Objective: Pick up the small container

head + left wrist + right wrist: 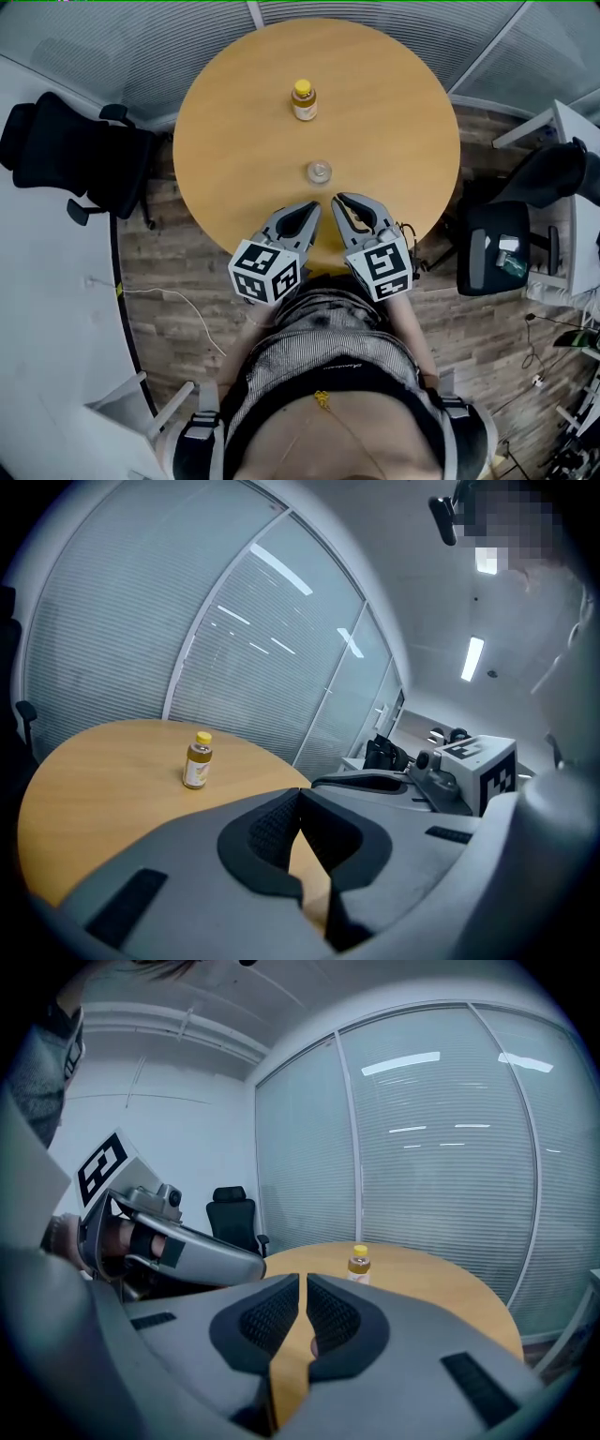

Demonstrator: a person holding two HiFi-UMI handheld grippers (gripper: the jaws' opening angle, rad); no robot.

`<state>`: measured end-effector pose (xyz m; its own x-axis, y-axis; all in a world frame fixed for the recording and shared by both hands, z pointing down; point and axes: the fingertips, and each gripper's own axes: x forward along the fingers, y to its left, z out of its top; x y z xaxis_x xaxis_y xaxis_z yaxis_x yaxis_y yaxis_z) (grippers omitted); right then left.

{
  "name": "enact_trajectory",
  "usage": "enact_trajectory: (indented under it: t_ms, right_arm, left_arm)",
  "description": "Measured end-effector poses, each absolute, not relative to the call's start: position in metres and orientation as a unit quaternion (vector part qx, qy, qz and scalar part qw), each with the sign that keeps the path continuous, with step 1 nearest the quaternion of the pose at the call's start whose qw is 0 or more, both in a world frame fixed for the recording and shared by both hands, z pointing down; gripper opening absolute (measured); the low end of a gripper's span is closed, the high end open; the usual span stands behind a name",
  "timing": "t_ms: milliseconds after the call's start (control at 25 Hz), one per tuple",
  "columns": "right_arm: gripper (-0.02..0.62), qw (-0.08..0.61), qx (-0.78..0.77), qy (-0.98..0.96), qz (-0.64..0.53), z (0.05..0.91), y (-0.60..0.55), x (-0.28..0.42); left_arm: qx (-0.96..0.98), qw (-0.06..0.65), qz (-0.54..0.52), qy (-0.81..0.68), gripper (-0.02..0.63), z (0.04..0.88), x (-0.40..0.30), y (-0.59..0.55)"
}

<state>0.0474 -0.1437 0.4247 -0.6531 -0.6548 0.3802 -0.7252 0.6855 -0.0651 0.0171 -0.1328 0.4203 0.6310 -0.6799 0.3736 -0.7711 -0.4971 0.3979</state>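
A small clear container (319,172) stands on the round wooden table (234,141), near its front edge. Farther back stands a bottle with a yellow cap (303,99), also seen in the left gripper view (197,759) and the right gripper view (358,1264). My left gripper (314,205) and right gripper (337,199) hover side by side over the table's front edge, just short of the container. Both have their jaws shut on nothing (300,794) (302,1281). Neither gripper view shows the container clearly; the jaws hide it.
A black office chair (75,155) stands left of the table, and another chair (502,248) holding some items stands at the right beside a white desk (572,131). Glass walls with blinds (112,47) curve behind the table. A cable (178,305) lies on the wooden floor.
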Motion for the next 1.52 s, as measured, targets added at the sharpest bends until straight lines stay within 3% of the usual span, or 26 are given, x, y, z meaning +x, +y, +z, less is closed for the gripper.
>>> enact_trajectory:
  t_ms: [800,1520]
  right_arm:
    - [0.038,0.165,0.288,-0.936,0.117,0.447,-0.141,0.048]
    - [0.038,0.179,0.346,-0.910,0.145,0.460,-0.168,0.002]
  left_arm:
    - [0.816,0.294,0.079,-0.492,0.020,0.439,0.033,-0.120]
    - [0.847,0.294,0.099,-0.431,0.020,0.438,-0.021,-0.146]
